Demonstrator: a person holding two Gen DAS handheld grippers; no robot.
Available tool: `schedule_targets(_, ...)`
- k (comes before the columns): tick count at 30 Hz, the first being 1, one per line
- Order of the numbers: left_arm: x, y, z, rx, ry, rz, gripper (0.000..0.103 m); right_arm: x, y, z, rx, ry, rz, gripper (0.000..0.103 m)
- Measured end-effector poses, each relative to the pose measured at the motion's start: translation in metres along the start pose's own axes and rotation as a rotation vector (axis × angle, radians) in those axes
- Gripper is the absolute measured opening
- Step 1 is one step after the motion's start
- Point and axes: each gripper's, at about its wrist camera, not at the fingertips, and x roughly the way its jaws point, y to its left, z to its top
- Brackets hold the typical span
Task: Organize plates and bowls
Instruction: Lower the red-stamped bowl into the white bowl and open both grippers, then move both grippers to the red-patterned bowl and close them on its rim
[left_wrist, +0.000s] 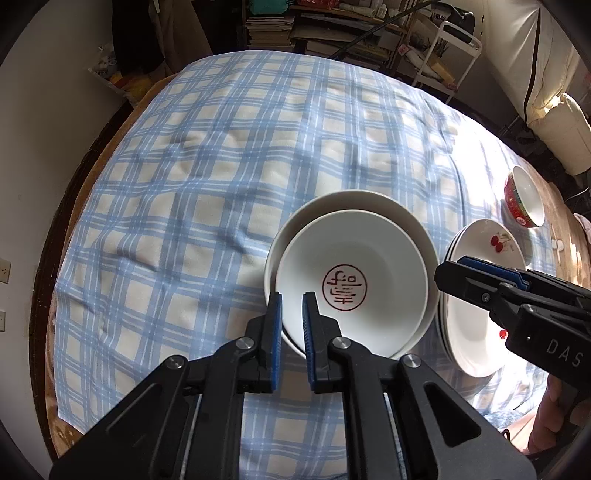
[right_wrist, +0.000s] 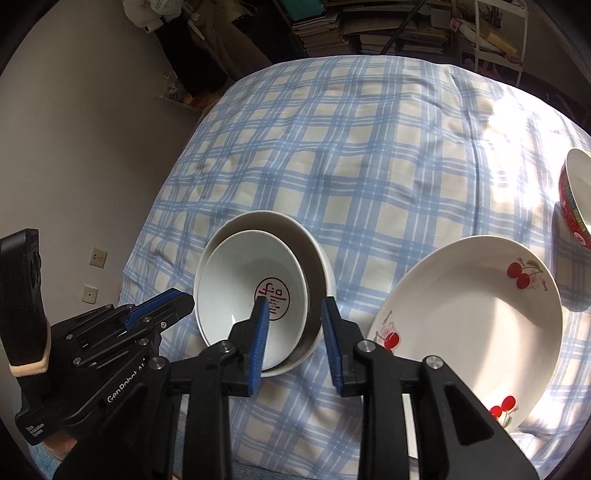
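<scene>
Two white bowls sit nested on the checked cloth. The inner bowl (left_wrist: 369, 254) (right_wrist: 236, 280) has a red seal on its bottom, and the outer bowl (left_wrist: 351, 199) (right_wrist: 291, 229) shows around it. My left gripper (left_wrist: 292, 314) (right_wrist: 186, 301) straddles their near left rim with its jaws a little apart and the pads not pressing. My right gripper (right_wrist: 295, 319) (left_wrist: 448, 273) is open at the opposite rim. One of its fingers is inside the inner bowl, the other outside the outer bowl.
A stack of white plates with cherry prints (left_wrist: 476, 295) (right_wrist: 469, 314) lies just right of the bowls. A red-patterned bowl (left_wrist: 521, 199) (right_wrist: 576, 195) stands beyond it at the table's right edge. Crowded bookshelves (left_wrist: 332, 26) and a white cart (left_wrist: 450, 55) stand behind the table (left_wrist: 207, 155).
</scene>
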Motion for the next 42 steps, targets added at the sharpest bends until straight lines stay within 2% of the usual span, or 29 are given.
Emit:
schedule_targets(2,-0.011,-0.007,0.007,0.013,-0.018,-0.001,0.016,-0.014,-0.003,0.005,-0.001,-0.035,-0.011,0.060)
schedule_targets(4,-0.021,-0.015,0.015,0.022,-0.034,0.004,0.019,-0.027,-0.009,0.013,-0.004,-0.057,-0.035,0.064)
schedule_targets(7,-0.031,-0.026,0.029,0.014,-0.055,0.002,0.035,-0.044,-0.026,0.023,0.022,-0.083,-0.053,0.081)
schedule_targets(9,-0.035,-0.037,0.038,0.019,-0.072,0.014,0.049,-0.055,-0.041,0.027,0.050,-0.111,-0.061,0.094)
schedule_targets(10,-0.036,-0.043,0.042,0.025,-0.077,0.024,0.054,-0.060,-0.049,0.029,0.058,-0.123,-0.068,0.096)
schedule_targets(12,-0.037,-0.056,0.051,0.034,-0.085,0.035,0.073,-0.069,-0.063,0.033,0.063,-0.132,-0.082,0.097)
schedule_targets(17,-0.036,-0.098,0.072,0.087,-0.113,0.045,0.087,-0.090,-0.100,0.043,0.065,-0.165,-0.137,0.098)
schedule_targets(21,-0.027,-0.135,0.086,0.116,-0.114,0.005,0.088,-0.106,-0.136,0.050,0.083,-0.193,-0.160,0.098)
schedule_targets(30,0.006,-0.201,0.108,0.151,-0.114,0.010,0.088,-0.121,-0.214,0.057,0.155,-0.229,-0.182,0.098)
schedule_targets(37,0.026,-0.245,0.123,0.234,-0.138,-0.030,0.088,-0.122,-0.253,0.058,0.177,-0.248,-0.194,0.098)
schedule_targets(42,0.044,-0.277,0.130,0.278,-0.125,-0.048,0.088,-0.118,-0.278,0.059,0.212,-0.245,-0.210,0.098)
